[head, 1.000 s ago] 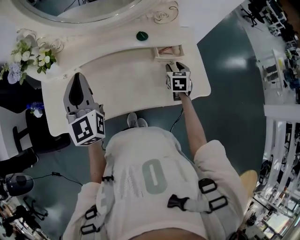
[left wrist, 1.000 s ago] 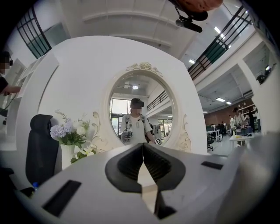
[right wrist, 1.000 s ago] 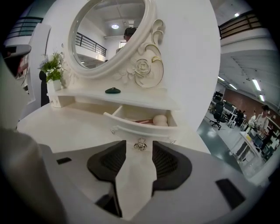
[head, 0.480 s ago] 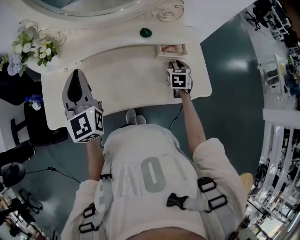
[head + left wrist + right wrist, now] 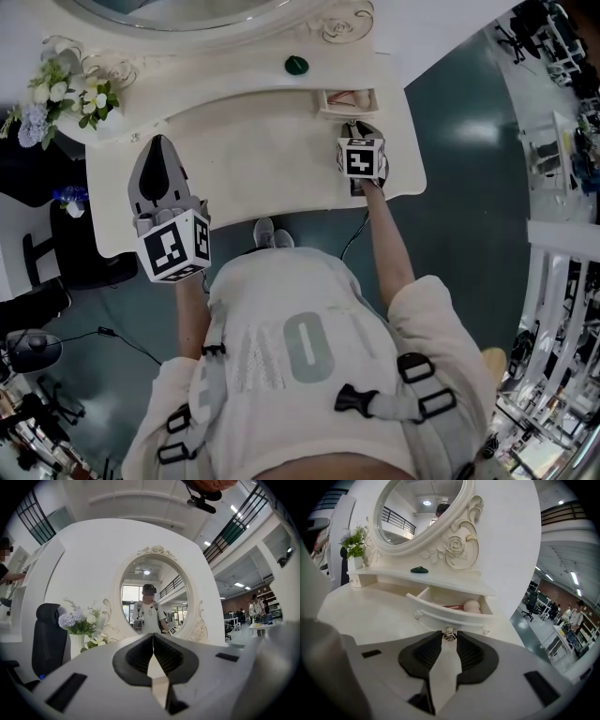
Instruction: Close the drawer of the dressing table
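Observation:
The cream dressing table (image 5: pixel 262 150) has a small drawer (image 5: pixel 349 98) pulled open at its back right, under the shelf. My right gripper (image 5: pixel 352 127) points down at the drawer front (image 5: pixel 450 616). Its jaws are closing, and the small metal knob (image 5: pixel 449 633) sits between the fingertips, touching both. Inside the drawer lie a pale pink round thing (image 5: pixel 471 605) and something reddish. My left gripper (image 5: pixel 159 145) hovers over the table's left part, shut and empty, its tips together in the left gripper view (image 5: pixel 153 637).
A green object (image 5: pixel 296 65) rests on the shelf above the drawer. A vase of flowers (image 5: pixel 66 98) stands at the table's far left. The oval mirror (image 5: pixel 417 513) rises behind the shelf. A dark chair (image 5: pixel 49 639) stands left of the table.
The right gripper's jaws have narrowed around the drawer knob, and it has edged slightly closer to the drawer. The left gripper has stayed put.

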Tool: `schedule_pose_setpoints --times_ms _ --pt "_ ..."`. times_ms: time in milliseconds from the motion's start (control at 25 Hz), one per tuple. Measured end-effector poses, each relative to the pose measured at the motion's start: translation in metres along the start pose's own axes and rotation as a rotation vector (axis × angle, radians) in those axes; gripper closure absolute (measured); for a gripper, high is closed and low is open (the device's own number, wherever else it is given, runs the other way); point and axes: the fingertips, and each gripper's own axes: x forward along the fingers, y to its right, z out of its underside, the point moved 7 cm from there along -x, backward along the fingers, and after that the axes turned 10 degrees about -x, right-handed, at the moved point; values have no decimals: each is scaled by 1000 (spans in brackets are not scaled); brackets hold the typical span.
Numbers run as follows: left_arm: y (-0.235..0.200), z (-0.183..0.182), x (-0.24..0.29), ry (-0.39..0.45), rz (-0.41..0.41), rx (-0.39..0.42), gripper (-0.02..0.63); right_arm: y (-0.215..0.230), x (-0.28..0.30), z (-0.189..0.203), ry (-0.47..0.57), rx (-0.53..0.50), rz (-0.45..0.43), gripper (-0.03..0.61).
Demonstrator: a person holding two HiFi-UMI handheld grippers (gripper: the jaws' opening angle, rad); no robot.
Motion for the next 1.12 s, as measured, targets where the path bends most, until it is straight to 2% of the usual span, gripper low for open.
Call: schedule_pose_setpoints --times_ms 1120 --pt "-9 8 12 -26 -21 5 594 9 20 -19 4 2 14 477"
